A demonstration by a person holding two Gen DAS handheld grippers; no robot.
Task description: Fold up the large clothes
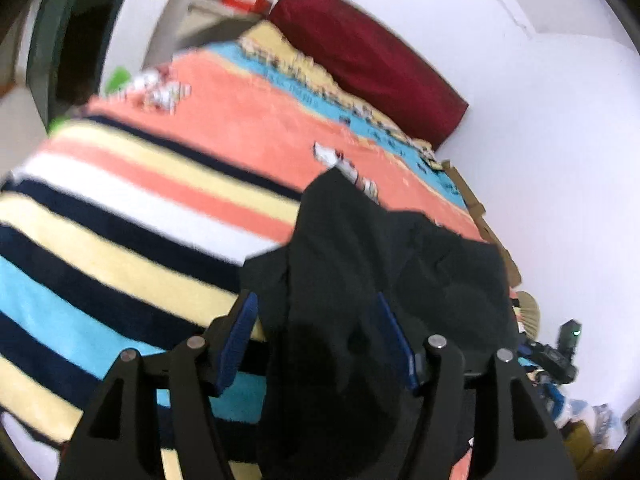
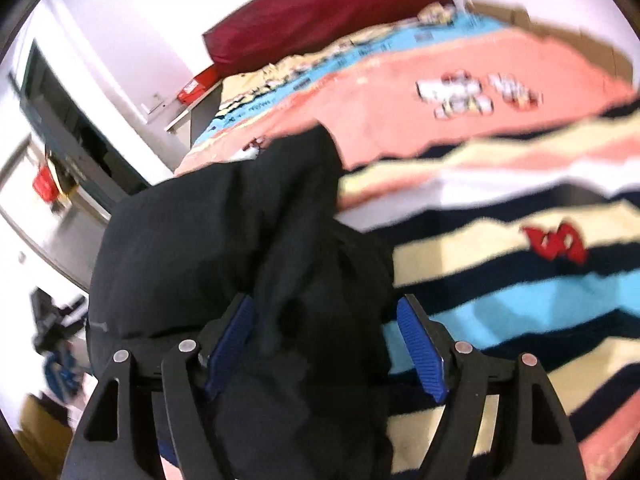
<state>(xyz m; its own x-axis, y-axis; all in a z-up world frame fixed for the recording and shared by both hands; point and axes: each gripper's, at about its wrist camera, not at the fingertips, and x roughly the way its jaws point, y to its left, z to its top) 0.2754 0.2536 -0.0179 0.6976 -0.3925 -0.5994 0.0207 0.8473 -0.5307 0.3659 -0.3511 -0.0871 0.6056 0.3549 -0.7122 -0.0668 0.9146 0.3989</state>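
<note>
A large black, soft fabric garment (image 1: 360, 280) fills the lower centre of both wrist views, bunched and lifted off a bed covered by a blanket striped in coral, cream, navy and light blue (image 1: 140, 200). In the left wrist view the left gripper (image 1: 316, 340) has its blue-padded fingers (image 1: 238, 340) set apart, with a thick fold of the black cloth running up between them; the pads do not look pressed together, yet the cloth hangs from the gap, so whether the grip is firm cannot be told. In the right wrist view the right gripper (image 2: 324, 344) shows the same: its blue fingers (image 2: 420, 348) stand spread, the right pad clear of the cloth and the left pad against it, with the black bundle (image 2: 240, 240) heaped between and to the left of them. The garment's bulk extends forward and away from both sets of fingers toward the centre of each frame, and sideways toward the other gripper, so its long axis seems to run between the two hands, with neither clearly nearer. A dark red bolster pillow (image 1: 368, 60) lies at the top of the frame against the white wall. Both views are motion-blurred. The next move likely calls for spreading the cloth flat on the blanket (image 2: 500, 280).
</note>
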